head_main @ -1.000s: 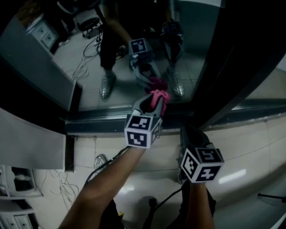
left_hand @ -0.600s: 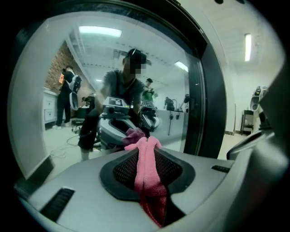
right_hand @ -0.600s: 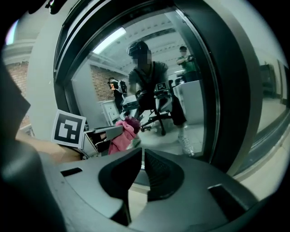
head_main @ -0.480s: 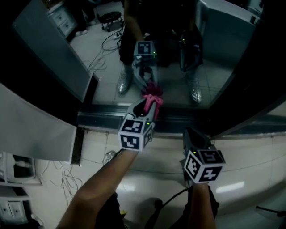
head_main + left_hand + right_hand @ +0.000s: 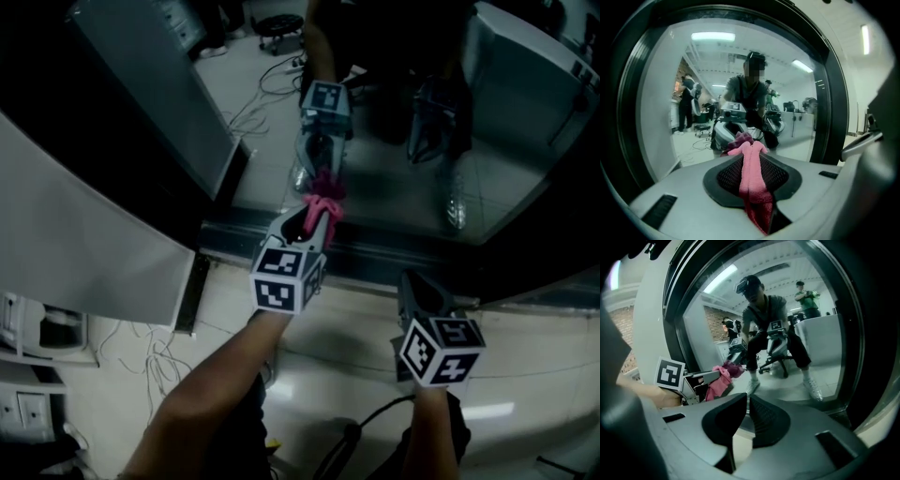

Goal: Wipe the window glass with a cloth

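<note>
A pink cloth is clamped in my left gripper, which is shut on it. The cloth's bunched tip presses against the window glass near its dark lower frame, and its reflection meets it there. In the left gripper view the cloth runs up between the jaws of the left gripper toward the glass. My right gripper hangs lower and to the right, short of the glass. In its own view the right gripper is shut and holds nothing, with the cloth at the left.
A grey panel stands at the left beside the window. Cables trail over the pale tiled floor below. The glass mirrors a person, a rolling chair and a lit room. A thick dark frame borders the pane on the right.
The left gripper and cloth have slid leftward along the bottom of the glass, staying pressed against it. The right gripper has followed, still shut and empty.
</note>
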